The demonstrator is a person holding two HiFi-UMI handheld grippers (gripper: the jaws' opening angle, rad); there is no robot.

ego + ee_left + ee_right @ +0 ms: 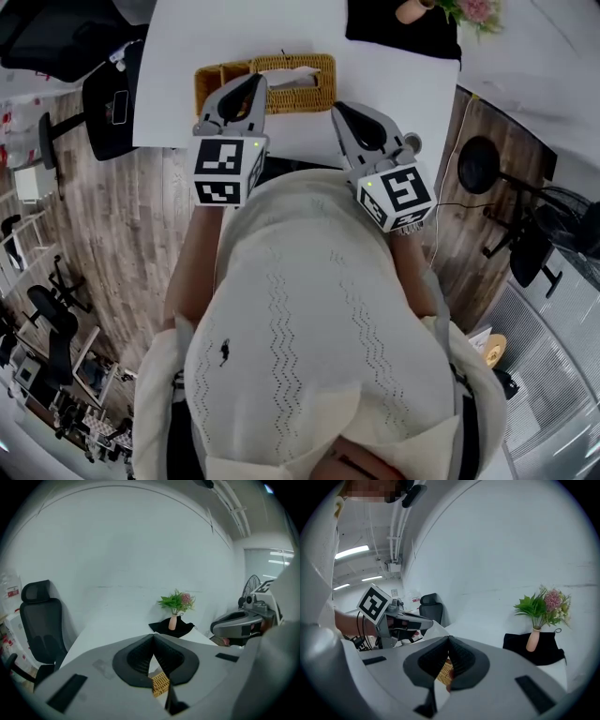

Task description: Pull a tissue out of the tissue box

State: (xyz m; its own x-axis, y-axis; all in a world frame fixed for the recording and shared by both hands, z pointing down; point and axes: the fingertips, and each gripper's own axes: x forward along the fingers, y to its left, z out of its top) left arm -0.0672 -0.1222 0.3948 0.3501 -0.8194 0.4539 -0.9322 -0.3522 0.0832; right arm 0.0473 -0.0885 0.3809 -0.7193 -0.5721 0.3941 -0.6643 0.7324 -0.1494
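A woven yellow tissue box (267,82) stands near the front edge of the white table (225,33), with a white tissue (298,72) poking from its top. My left gripper (257,81) hovers over the box's left part, its jaws shut with nothing between them. My right gripper (338,110) is just right of the box and nearer to me, also shut and empty. In the left gripper view the pads meet at the tips (153,637), and a bit of the box (161,683) shows beneath. The right gripper view shows the same closed tips (449,639) above the box (445,672).
At the table's far right a vase of flowers (174,616) stands on a black cloth (401,26). A black office chair (109,101) is left of the table. A fan (487,165) and cables stand on the wooden floor to the right.
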